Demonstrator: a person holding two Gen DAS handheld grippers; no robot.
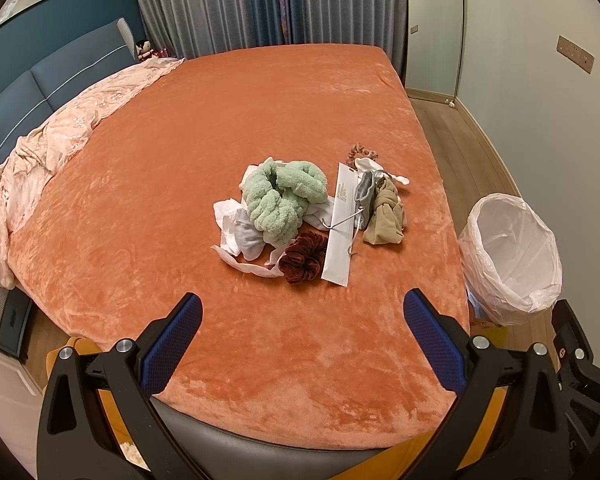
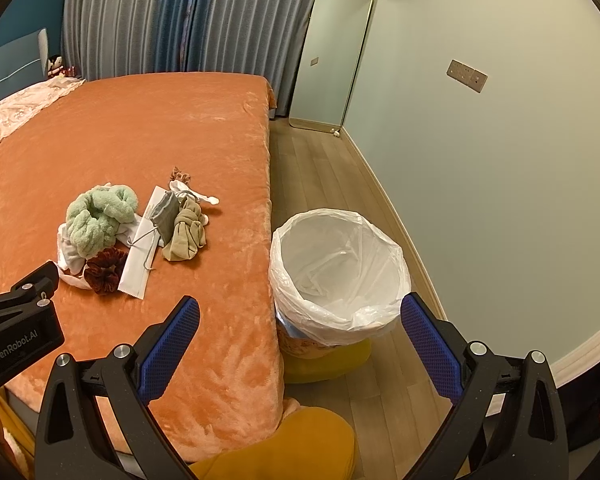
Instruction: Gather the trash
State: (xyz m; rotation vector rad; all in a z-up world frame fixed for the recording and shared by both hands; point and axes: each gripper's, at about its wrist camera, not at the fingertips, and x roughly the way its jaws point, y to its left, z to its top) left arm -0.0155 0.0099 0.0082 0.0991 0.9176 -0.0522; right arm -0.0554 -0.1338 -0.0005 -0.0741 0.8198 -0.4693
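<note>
Pink quilt [image 1: 40,148] bunched along left edge of bed [image 1: 228,120], by the headboard. Mid-bed, one loose pile: crumpled white tissue [image 1: 230,220] at left, touching a grey-white sock [image 1: 249,238]; fluffy green cloth [image 1: 286,196] on top of both; dark red scrunchie [image 1: 303,257] at near edge; long white paper wrapper [image 1: 342,224] just right of it, with a thin wire hook [image 1: 346,220] lying across; then grey cloth [image 1: 365,196], knotted tan stocking [image 1: 386,216], a white scrap [image 1: 374,168] and small brown scrunchie [image 1: 362,152] at far right of pile. Judged trash: tissue, wrapper, perhaps white scrap; rest looks like clothing and hair ties, uncertain. Left tool [image 1: 302,332] wide, empty, above near end of bed, well short of pile. Lined bin [image 2: 340,272] on floor just beside right edge of bed, white bag [image 2: 380,308] folded over rim; nothing visible inside. Right tool [image 2: 300,336] wide, empty, hanging over bed corner and bin rim. Progress: nothing collected as far as visible; every trash item on bed. Left to do: pick tissue and wrapper clear of the soft items, carry right, drop in bin. Wrapper under the hook likely to drag it along.
</note>
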